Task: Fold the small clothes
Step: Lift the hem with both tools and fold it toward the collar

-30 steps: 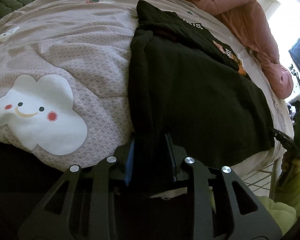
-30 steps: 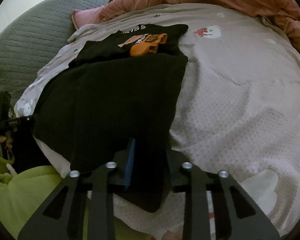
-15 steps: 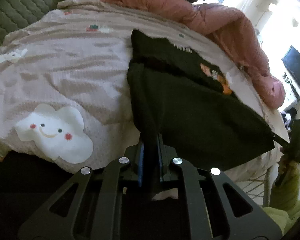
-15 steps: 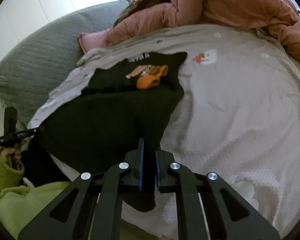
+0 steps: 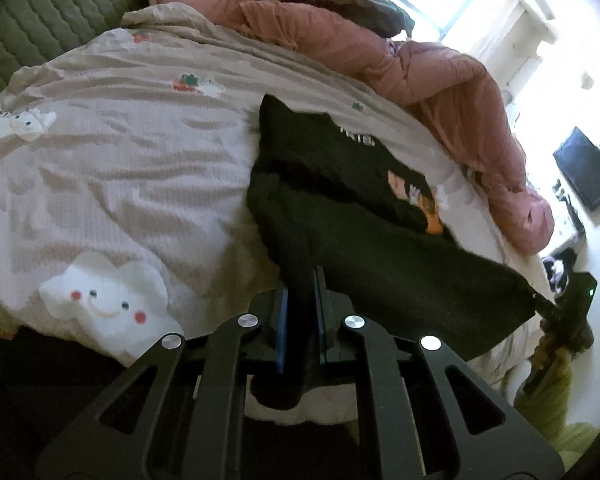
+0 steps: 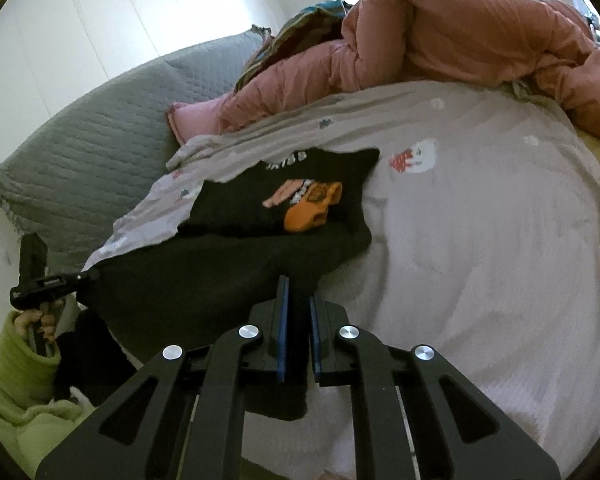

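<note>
A black shirt (image 5: pixel 364 216) with an orange print (image 6: pixel 312 208) lies on a beige bed cover, its near hem raised off the bed. My left gripper (image 5: pixel 300 280) is shut on the hem's left corner, black cloth pinched between the blue pads. My right gripper (image 6: pixel 298 292) is shut on the opposite corner of the same shirt (image 6: pixel 220 276). The hem hangs stretched between the two. The shirt's far part with the print stays flat on the cover. Each view shows the other gripper at its edge, the right gripper (image 5: pixel 564 304) and the left gripper (image 6: pixel 52 280), gripping the cloth.
The beige bed cover (image 5: pixel 120 160) carries cartoon cloud patches (image 5: pixel 104 296). A pink duvet (image 6: pixel 440 40) is heaped along the far side, a grey quilted pillow (image 6: pixel 100 148) lies at the head. A person's green sleeve (image 6: pixel 20 360) shows low left. A dark screen (image 5: pixel 584 168) hangs on the wall.
Both grippers closed on the hem corners and rose, lifting the shirt's near edge off the bed. Both cameras now tilt up and show more of the duvet and room.
</note>
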A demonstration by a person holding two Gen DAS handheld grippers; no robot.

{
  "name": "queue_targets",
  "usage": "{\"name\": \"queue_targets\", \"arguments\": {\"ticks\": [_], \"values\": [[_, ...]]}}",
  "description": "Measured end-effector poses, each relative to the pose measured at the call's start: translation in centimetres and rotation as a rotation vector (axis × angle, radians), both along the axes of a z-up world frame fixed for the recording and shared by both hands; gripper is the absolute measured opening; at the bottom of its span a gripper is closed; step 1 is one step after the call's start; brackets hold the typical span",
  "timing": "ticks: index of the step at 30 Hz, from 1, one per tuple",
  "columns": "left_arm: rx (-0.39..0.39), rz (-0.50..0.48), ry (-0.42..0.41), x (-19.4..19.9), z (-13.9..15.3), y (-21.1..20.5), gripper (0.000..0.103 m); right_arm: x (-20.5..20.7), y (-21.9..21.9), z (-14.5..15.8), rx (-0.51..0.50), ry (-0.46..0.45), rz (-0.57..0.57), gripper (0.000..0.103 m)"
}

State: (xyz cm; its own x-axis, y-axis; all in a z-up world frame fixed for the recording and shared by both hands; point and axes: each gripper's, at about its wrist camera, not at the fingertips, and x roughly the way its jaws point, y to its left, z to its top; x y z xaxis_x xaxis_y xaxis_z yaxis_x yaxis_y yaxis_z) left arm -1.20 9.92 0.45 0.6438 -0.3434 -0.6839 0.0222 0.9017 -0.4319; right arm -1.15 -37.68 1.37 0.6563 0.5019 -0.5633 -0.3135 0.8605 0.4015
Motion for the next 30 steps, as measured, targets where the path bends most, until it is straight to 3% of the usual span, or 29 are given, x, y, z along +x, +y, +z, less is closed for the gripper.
{"name": "queue_targets", "arguments": {"ticks": [17,30], "values": [[-0.063,0.038,-0.015,6.3,1.0,1.4,0.004,5.8,0.8,3.6,-0.038,-0.07,-0.041,0.008],[-0.083,0.057,-0.043,12.2,2.1,2.1,0.004,11.2,1.3,3.6,-0.054,-0.049,-0.09,0.008]]}}
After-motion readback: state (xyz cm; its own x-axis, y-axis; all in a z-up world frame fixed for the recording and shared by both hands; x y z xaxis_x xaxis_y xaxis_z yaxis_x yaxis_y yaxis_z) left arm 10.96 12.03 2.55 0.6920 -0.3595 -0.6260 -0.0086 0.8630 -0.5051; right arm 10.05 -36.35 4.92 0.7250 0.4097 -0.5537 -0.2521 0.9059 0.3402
